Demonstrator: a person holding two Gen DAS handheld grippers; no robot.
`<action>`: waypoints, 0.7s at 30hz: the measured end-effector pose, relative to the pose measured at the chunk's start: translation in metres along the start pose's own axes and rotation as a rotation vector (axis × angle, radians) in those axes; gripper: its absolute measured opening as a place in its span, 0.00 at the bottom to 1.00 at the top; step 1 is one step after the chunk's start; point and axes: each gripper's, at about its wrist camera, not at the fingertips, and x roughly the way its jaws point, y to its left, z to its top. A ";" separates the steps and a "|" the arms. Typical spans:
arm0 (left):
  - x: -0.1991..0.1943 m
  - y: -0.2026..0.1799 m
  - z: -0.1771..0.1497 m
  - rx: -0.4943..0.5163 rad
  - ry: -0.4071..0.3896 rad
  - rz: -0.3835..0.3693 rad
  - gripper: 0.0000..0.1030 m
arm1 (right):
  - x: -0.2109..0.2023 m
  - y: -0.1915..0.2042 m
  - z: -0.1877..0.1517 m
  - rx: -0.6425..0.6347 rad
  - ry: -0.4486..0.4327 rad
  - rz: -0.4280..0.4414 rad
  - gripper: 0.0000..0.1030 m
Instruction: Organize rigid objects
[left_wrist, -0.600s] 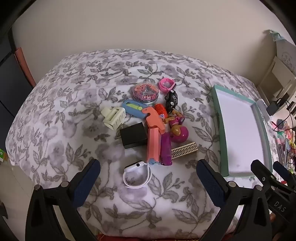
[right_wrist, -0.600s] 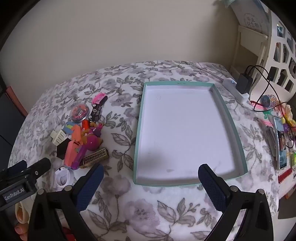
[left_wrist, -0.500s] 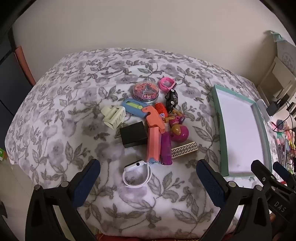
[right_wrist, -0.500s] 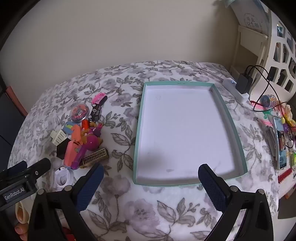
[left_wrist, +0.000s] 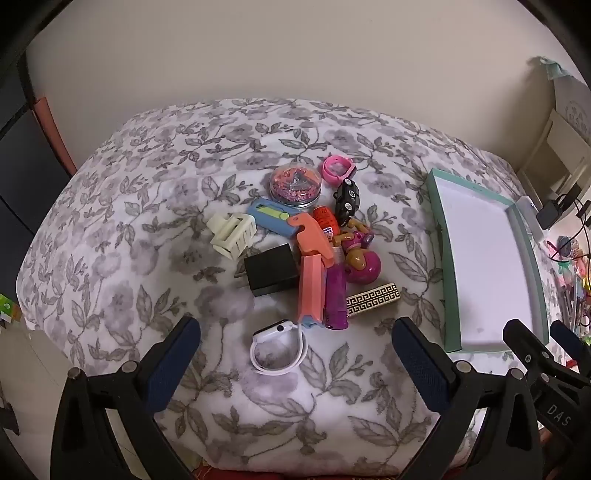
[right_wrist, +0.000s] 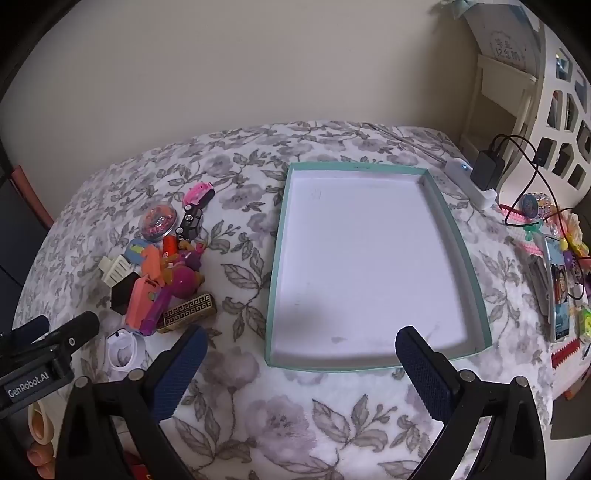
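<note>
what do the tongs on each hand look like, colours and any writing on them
Both the left tongs and the right tongs have black plastic arms with silver rivets and dark blue textured pads. Seen from the opposite cameras, one body reads "GenRobot.AI" in white, the other "DAS".

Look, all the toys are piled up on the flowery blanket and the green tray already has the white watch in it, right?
Not quite. The green tray has nothing in it, as the right wrist view shows. The white watch lies on the flowery blanket, at the near edge of the toy pile. The rest is right.
</note>
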 end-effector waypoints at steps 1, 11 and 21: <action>0.000 0.000 0.000 0.001 0.000 0.000 1.00 | 0.000 0.000 0.000 0.000 0.000 -0.001 1.00; 0.000 0.000 -0.002 0.000 0.001 0.000 1.00 | 0.001 0.000 0.001 -0.003 0.003 -0.003 1.00; 0.000 0.000 -0.002 0.000 -0.001 0.000 1.00 | 0.002 0.000 0.000 -0.002 0.004 -0.005 1.00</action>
